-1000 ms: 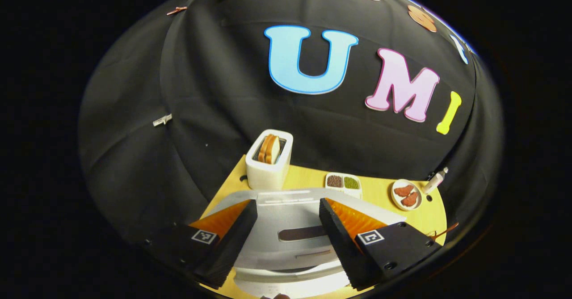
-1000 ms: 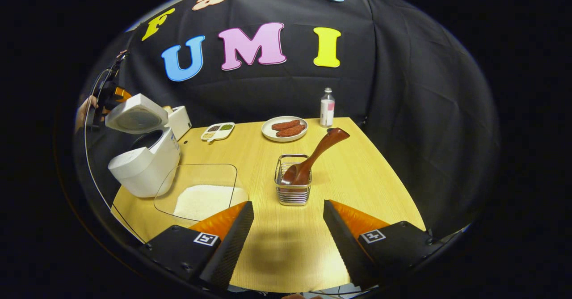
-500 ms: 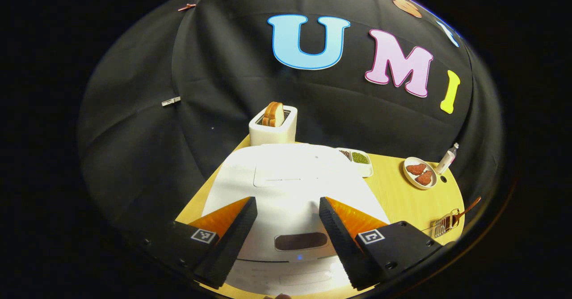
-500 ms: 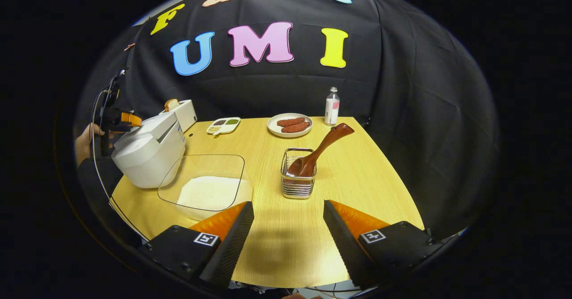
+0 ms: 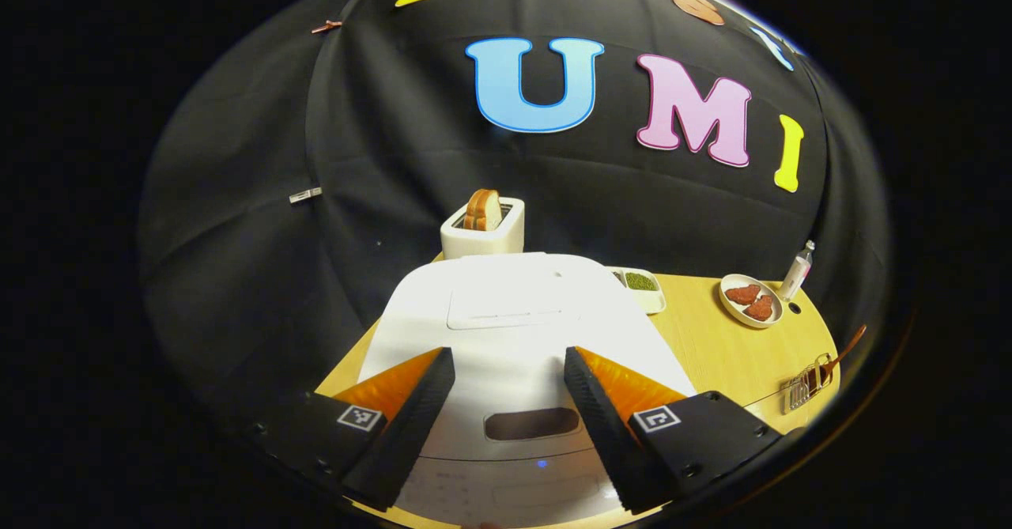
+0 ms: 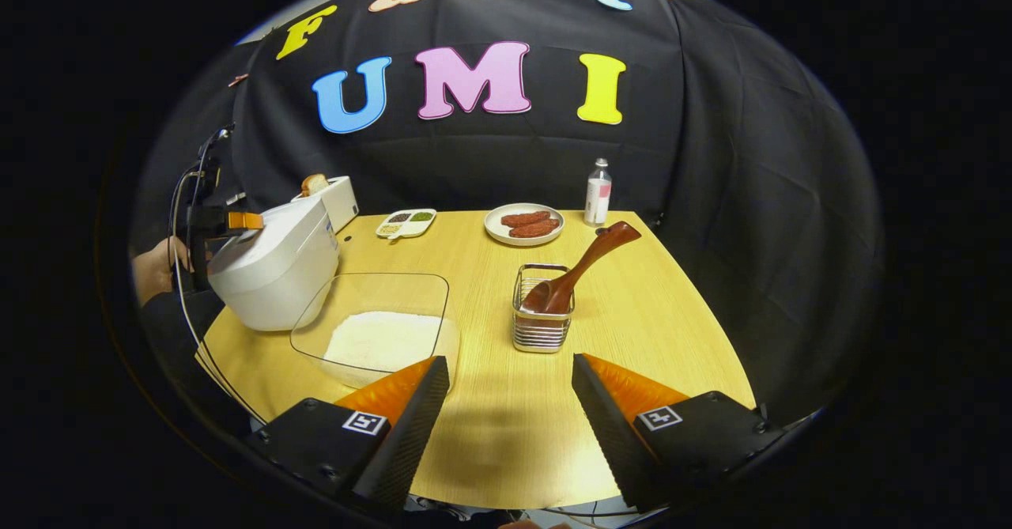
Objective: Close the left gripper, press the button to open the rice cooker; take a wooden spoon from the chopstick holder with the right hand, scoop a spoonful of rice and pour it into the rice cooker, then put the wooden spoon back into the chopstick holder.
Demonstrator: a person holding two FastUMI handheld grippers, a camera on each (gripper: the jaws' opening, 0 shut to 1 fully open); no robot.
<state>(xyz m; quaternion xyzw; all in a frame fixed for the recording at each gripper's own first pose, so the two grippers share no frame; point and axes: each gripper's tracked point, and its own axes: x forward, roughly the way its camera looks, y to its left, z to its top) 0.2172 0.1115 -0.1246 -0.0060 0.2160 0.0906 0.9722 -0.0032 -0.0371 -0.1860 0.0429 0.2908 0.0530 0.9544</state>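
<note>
The white rice cooker (image 5: 506, 315) stands right below my left gripper (image 5: 507, 363), lid down, its dark oval button (image 5: 531, 424) between the open fingers. In the right gripper view the rice cooker (image 6: 273, 264) sits at the table's left, with the left gripper (image 6: 237, 221) and the hand (image 6: 154, 264) holding it just over its lid. The wooden spoon (image 6: 581, 264) leans in the metal chopstick holder (image 6: 541, 327), handle up to the right. A glass dish of rice (image 6: 383, 335) lies between cooker and holder. My right gripper (image 6: 510, 363) hovers open over the near table edge, holding nothing.
A white toaster (image 5: 482, 228) with bread stands behind the cooker. Along the back of the wooden table (image 6: 490, 434) are a divided tray of beans (image 6: 405, 223), a plate of meat (image 6: 524, 224) and a small bottle (image 6: 598, 191). Black cloth walls close in the table.
The cooker lid, up a second ago, has come down and is closed. The left gripper now looks down on the closed lid. The right gripper drifted slightly; the spoon stayed in the holder.
</note>
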